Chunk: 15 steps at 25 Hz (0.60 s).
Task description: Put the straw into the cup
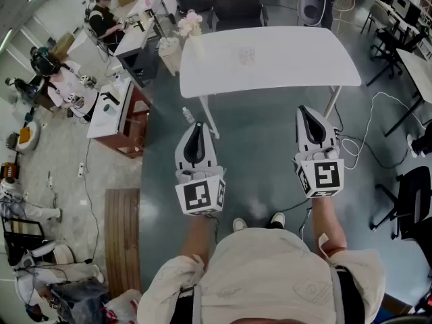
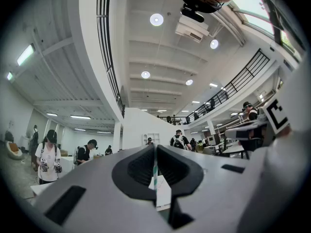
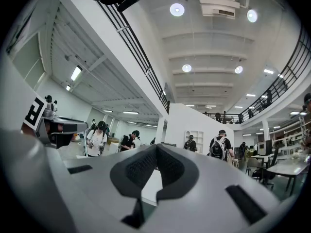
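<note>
A thin straw [image 2: 155,171] with green and white stripes is pinched upright between the jaws of my left gripper [image 2: 155,147], which is shut on it. In the head view the left gripper [image 1: 196,128] is held over the floor, well short of the white table [image 1: 297,63]. A faint clear cup [image 1: 247,57] stands near the table's middle. My right gripper [image 1: 305,113] is level with the left one, also short of the table. In its own view the right gripper [image 3: 156,147] is shut, with nothing between the jaws. Both gripper views look up at the hall's ceiling.
A vase of pale flowers [image 1: 189,24] stands at the table's left end and a black chair [image 1: 236,4] behind it. Workbenches with seated people [image 1: 104,19] fill the left. Cables [image 1: 364,140] lie on the floor at right, a small bottle [image 1: 188,115] by the table leg.
</note>
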Each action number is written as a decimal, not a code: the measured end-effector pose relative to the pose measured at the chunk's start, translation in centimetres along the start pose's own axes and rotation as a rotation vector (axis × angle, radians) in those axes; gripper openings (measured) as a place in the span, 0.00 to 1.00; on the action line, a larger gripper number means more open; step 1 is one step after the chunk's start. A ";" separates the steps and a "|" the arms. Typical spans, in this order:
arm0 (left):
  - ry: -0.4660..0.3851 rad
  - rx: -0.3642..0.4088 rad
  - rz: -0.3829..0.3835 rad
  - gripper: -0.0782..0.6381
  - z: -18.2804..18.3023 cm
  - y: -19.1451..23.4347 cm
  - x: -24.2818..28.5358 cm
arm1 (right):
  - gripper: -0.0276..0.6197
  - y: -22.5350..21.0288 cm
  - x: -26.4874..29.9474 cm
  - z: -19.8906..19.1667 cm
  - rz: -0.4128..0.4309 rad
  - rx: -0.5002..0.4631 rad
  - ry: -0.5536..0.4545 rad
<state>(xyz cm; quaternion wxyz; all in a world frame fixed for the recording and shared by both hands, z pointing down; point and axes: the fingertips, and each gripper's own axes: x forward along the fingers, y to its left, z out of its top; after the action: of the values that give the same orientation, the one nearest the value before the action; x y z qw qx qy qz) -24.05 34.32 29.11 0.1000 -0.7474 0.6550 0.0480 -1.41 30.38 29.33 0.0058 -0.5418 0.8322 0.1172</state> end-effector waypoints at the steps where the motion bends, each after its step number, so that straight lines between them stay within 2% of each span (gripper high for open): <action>1: 0.001 -0.001 -0.002 0.14 0.1 -0.3 0.1 | 0.04 -0.2 0.0 0.1 0.000 0.001 0.000; 7: 0.005 0.008 -0.011 0.14 0.5 -2.1 1.3 | 0.05 -2.3 -0.1 -0.1 -0.005 0.010 -0.001; 15: 0.018 0.012 -0.011 0.14 -0.3 -6.9 3.4 | 0.05 -6.9 -0.6 -1.9 -0.012 0.037 -0.010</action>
<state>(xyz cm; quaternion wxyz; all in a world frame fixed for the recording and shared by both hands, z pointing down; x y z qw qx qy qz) -16.81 31.78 29.29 0.0989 -0.7508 0.6520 0.0365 5.36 27.89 29.99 0.0207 -0.5462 0.8309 0.1041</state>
